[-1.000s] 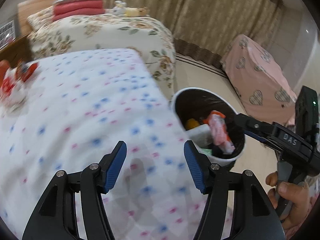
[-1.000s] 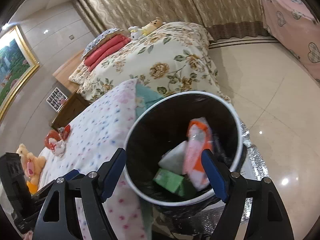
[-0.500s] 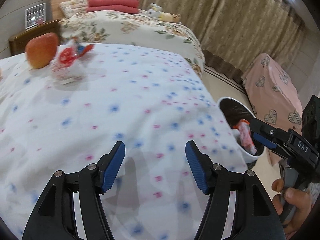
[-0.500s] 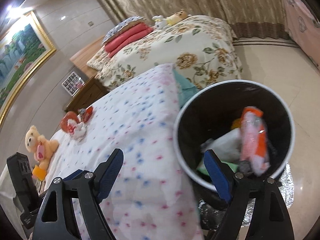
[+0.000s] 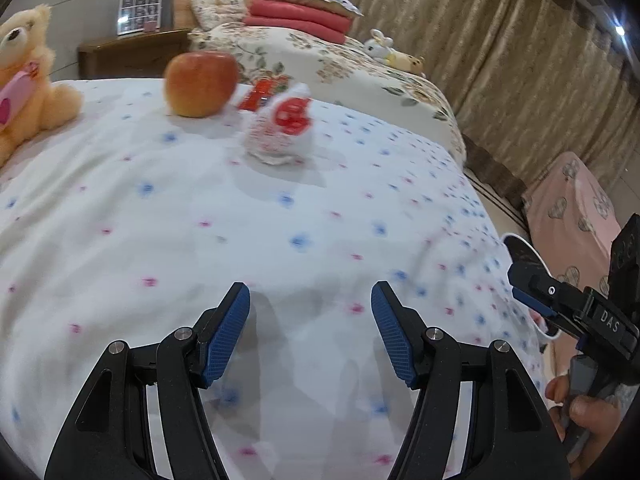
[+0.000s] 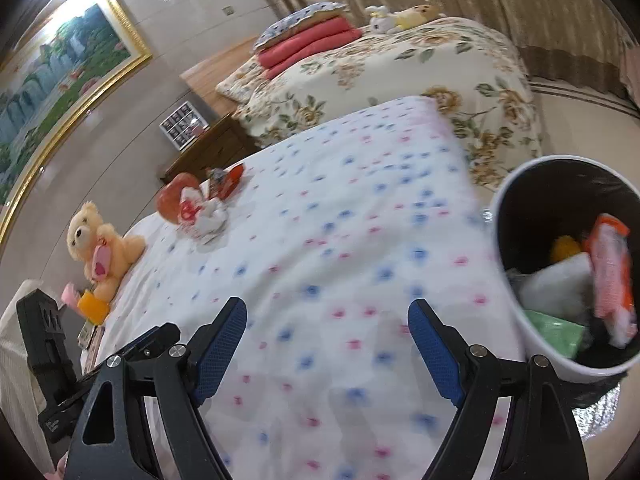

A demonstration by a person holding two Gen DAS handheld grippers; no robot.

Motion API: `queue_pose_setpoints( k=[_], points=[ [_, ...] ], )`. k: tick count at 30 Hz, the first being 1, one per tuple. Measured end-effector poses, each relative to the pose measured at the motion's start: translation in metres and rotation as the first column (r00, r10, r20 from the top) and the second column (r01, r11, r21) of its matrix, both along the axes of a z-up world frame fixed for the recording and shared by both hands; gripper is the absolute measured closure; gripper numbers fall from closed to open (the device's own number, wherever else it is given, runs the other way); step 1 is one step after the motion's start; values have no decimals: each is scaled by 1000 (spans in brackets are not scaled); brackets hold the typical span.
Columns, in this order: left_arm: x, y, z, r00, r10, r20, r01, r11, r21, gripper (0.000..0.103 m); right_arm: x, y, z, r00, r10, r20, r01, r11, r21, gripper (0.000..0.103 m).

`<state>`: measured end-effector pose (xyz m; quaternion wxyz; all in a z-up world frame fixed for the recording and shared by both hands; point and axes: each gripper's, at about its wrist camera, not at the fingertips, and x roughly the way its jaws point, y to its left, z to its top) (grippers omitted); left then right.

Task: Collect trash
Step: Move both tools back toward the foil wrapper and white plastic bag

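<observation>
A crumpled white and red wrapper [image 5: 282, 128] lies on the dotted bedspread [image 5: 200, 240], far ahead of my open, empty left gripper [image 5: 310, 332]. A red packet [image 5: 260, 94] lies behind it. Both show in the right wrist view, the wrapper [image 6: 200, 216] and the packet [image 6: 230, 178]. The white trash bin [image 6: 504, 248] with a black liner stands beside the bed at the right and holds several pieces of trash. My right gripper [image 6: 326, 344] is open and empty above the bedspread, left of the bin. It also shows at the right edge of the left wrist view [image 5: 532, 292].
An apple [image 5: 200, 82] sits by the wrapper. A teddy bear [image 5: 24, 76] sits at the left of the bed. A second bed with a floral cover [image 6: 400, 76] stands behind, a wooden nightstand [image 5: 132, 54] between them. A pink covered seat [image 5: 576, 216] stands right.
Both grippers have swung left, away from the bin and toward the bed. The apple, wrapper and teddy bear have come into the left wrist view. The bin has slid to the right edge.
</observation>
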<state>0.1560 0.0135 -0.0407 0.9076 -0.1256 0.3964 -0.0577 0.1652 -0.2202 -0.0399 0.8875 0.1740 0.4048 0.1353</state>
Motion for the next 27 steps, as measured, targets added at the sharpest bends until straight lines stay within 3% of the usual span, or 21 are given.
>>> queue_pose_setpoints(
  k=[19, 27],
  points=[
    [18, 88, -2, 986, 168, -2, -168, 985, 38, 39, 56, 103, -8, 985, 169, -18, -169, 986, -2, 19],
    [39, 108, -4, 982, 187, -17, -186, 982, 36, 39, 93, 139, -10, 980, 197, -16, -197, 980, 15, 19]
  ],
)
